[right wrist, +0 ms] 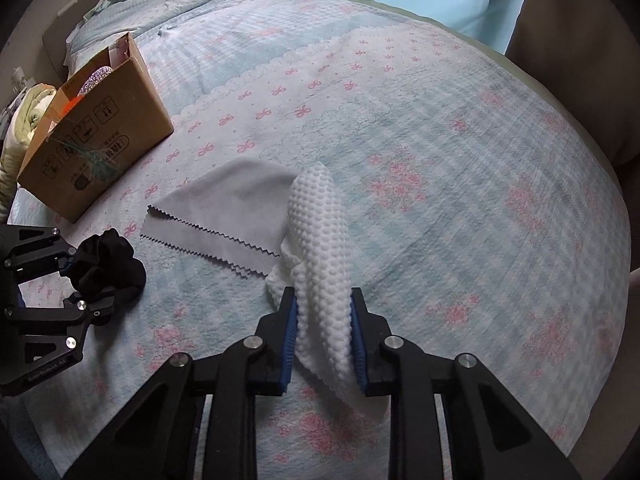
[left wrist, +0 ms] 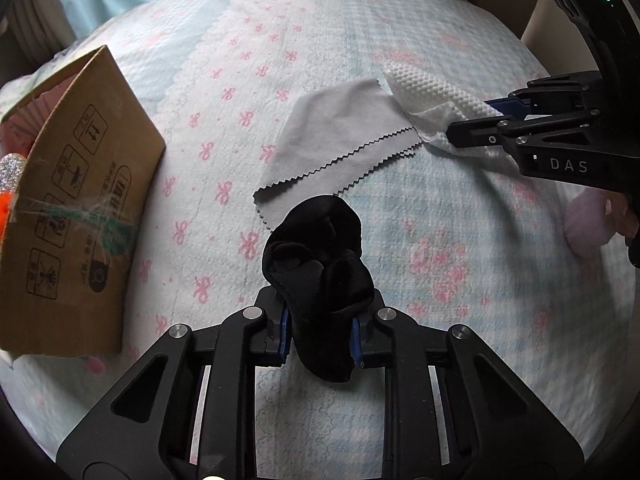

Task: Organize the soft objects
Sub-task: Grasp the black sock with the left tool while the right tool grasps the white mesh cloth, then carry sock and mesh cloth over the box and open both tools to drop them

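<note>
The sorting looks partly done. The cardboard box (right wrist: pixel 96 136) at the far left of the bed (right wrist: pixel 460 168) already holds a few things: a glittery silver piece (right wrist: pixel 96 77) and something orange (right wrist: pixel 69 105) show above its rim, though how many lie inside in all cannot be told. 3 soft things are not yet in the box.

The left gripper (left wrist: pixel 322 330) has its fingers pinching the bunched black sock (left wrist: pixel 320 264), which rests on the bedspread near the box. The right gripper (right wrist: pixel 324 336) has its fingers pinching the white dimpled cloth (right wrist: pixel 320 240), whose far end lies on the edge of the grey cloth (right wrist: pixel 228 208). That grey cloth, with its zigzag-cut edges, lies flat between the sock and the white cloth and nobody holds it.

So, by my reading, 2 of the 3 loose things are gripped and ready to be carried to the box, and 1 is left for a later trip.

Count: 1 box, 1 black sock, 1 white cloth, 1 grey cloth, 2 grippers. A pale pink fluffy thing (left wrist: pixel 588 224) shows at the right edge of the left wrist view; I cannot tell what it is.
</note>
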`<state>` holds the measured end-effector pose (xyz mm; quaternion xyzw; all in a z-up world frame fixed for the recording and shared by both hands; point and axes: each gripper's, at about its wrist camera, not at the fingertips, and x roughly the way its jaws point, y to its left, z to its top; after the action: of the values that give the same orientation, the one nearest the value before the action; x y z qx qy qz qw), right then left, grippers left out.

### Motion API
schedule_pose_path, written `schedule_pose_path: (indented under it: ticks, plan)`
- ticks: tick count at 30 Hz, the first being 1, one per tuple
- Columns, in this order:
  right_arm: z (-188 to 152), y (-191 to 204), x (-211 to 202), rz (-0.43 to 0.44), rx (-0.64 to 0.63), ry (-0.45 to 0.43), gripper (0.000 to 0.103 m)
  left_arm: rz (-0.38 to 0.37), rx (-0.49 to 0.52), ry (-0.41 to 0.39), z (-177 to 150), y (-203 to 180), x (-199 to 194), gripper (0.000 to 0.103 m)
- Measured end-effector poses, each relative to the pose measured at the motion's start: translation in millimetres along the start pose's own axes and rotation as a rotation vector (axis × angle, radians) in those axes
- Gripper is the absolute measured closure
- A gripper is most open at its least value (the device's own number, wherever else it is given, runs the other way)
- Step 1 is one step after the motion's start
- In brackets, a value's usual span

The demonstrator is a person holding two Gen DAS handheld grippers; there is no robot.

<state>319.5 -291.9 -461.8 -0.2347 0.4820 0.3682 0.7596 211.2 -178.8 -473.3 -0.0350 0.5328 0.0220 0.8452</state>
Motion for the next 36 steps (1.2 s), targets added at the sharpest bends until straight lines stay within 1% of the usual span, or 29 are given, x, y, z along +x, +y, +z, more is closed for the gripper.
schedule_pose_path:
  ticks: [3,11,18,22,26,31,32,36]
  plan:
    - [1,0,-6,-0.006,0.009,-0.004,0.086,-0.003,0.001,0.001,2,0,-2,0.086]
    - [6,3,-29,-0.026,0.045,-0.033,0.086,-0.016,0.006,-0.031,12,0,-20,0.086]
    - [14,6,-73,-0.055,0.090,-0.070,0.086,-0.031,0.009,-0.074,24,1,-52,0.086]
    - [24,14,-113,-0.083,0.124,-0.103,0.086,-0.044,0.001,-0.110,35,5,-85,0.086]
    - [40,32,-161,-0.112,0.160,-0.148,0.086,-0.061,-0.014,-0.156,50,16,-128,0.086]
    - [61,70,-213,-0.137,0.182,-0.196,0.086,-0.081,-0.022,-0.212,67,35,-187,0.086]
    - [66,78,-221,-0.139,0.184,-0.204,0.086,-0.091,-0.021,-0.220,70,39,-199,0.086]
    - [84,110,-250,-0.134,0.197,-0.232,0.086,-0.089,-0.011,-0.262,78,56,-245,0.086]
